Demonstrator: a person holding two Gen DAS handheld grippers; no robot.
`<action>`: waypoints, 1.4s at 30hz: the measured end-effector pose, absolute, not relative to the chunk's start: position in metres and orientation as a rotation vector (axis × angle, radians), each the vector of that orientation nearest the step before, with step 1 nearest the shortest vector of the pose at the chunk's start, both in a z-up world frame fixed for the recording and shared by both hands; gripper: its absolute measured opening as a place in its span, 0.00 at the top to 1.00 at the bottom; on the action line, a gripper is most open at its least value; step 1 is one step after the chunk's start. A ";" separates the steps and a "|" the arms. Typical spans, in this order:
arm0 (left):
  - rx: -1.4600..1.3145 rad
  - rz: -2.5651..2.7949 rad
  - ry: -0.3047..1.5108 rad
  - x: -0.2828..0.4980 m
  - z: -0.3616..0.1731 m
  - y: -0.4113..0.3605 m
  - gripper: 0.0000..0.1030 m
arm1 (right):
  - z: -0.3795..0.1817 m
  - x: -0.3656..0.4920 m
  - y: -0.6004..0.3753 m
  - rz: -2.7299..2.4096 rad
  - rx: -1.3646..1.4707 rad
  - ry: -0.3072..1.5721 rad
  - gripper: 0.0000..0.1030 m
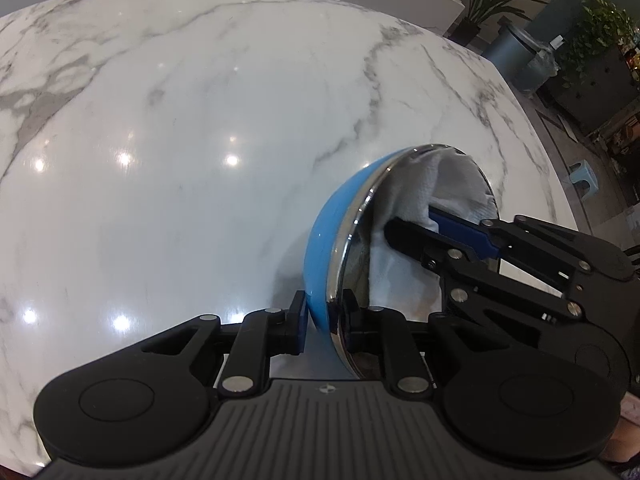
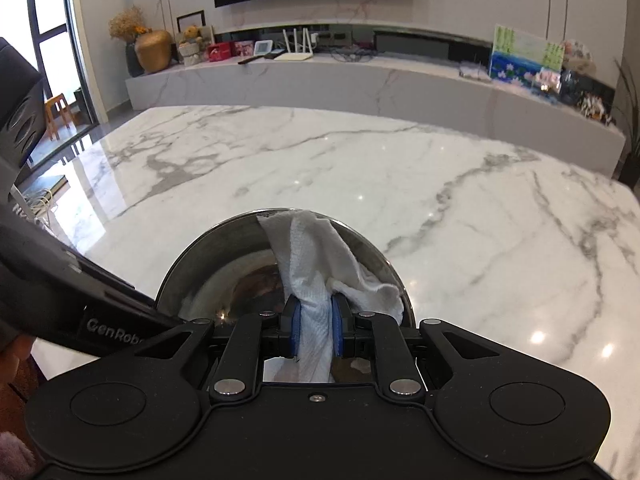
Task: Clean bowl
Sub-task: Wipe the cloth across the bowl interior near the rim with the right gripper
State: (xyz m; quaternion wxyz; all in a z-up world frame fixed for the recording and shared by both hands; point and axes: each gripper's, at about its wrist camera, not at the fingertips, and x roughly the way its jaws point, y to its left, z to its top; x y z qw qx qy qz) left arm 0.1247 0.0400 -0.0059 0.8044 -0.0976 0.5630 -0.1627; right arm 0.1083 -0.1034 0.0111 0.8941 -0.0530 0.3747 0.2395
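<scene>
A bowl, blue outside and shiny steel inside, is tipped up on the marble table. My left gripper is shut on the bowl's rim, one finger outside the blue wall and one inside. From the right, my right gripper reaches into the bowl, shut on a white cloth that lies against the steel inside. In the right wrist view the cloth runs up between the blue pads of the right gripper and drapes over the bowl's far rim. The left gripper's body enters from the left.
The marble table stretches wide and bare around the bowl. A low marble console with ornaments, a vase and a router stands beyond it. Potted plants and a grey bin sit off the table's far right corner.
</scene>
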 end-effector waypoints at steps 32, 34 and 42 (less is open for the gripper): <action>-0.276 -0.297 1.170 0.121 -0.010 0.044 0.84 | 0.026 0.086 -0.104 0.479 -0.242 0.807 0.60; -0.280 -0.294 1.170 0.121 -0.011 0.045 0.84 | 0.024 0.087 -0.101 0.486 -0.268 0.811 0.60; -0.287 -0.291 1.171 0.117 -0.014 0.051 0.83 | 0.010 0.095 -0.079 0.591 -0.393 0.844 0.74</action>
